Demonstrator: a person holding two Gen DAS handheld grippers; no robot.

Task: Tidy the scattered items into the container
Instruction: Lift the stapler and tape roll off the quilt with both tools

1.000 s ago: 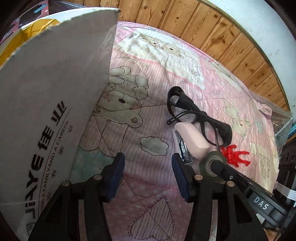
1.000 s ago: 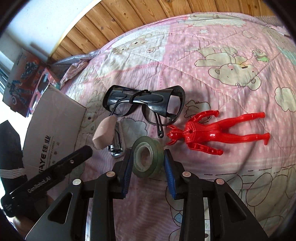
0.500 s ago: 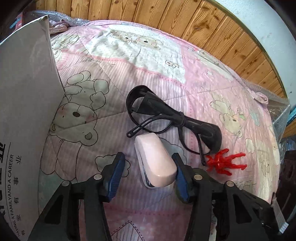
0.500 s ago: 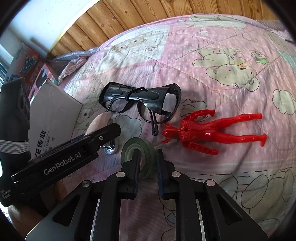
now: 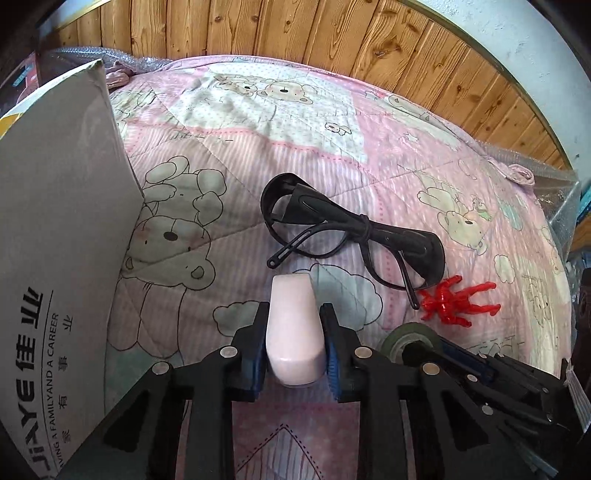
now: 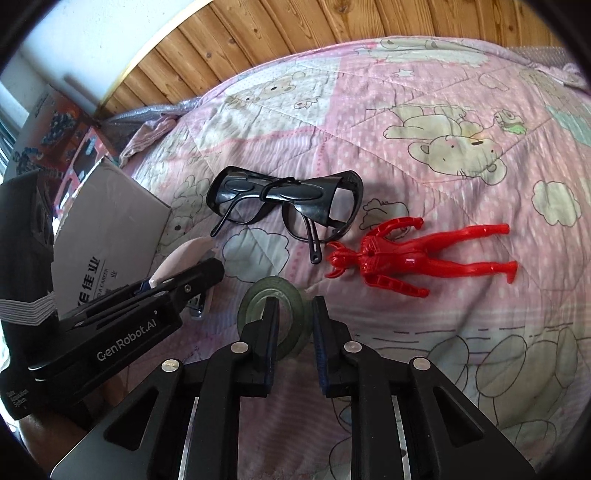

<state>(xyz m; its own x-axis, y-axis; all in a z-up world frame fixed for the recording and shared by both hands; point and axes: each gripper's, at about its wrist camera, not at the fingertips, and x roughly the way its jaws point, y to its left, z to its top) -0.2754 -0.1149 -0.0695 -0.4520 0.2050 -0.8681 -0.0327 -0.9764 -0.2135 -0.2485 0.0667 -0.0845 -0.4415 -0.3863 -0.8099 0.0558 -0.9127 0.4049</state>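
Note:
My left gripper [image 5: 294,319] is shut on a pale pink stapler [image 5: 293,332], clamping its sides low over the quilt. My right gripper [image 6: 295,310] is shut on a dark green tape roll [image 6: 282,286]; one finger sits in the hole, the other outside the wall. The same roll [image 5: 408,338] shows beside the stapler in the left wrist view. Black safety glasses [image 5: 351,236] lie folded just beyond both grippers. A red toy figure [image 6: 417,258] lies on its back to the right of the glasses. The grey cardboard box [image 5: 55,258] stands at the left.
A pink quilt with bear prints [image 5: 288,122] covers the whole surface. Wooden panelling [image 5: 295,33] runs behind it. Bubble wrap [image 5: 546,177] lines the far right edge. Colourful printed boxes [image 6: 55,133] sit past the cardboard box.
My left gripper swung away from the box wall, moved over the stapler and shut on it. My right gripper went from straddling the tape roll to pinching its wall.

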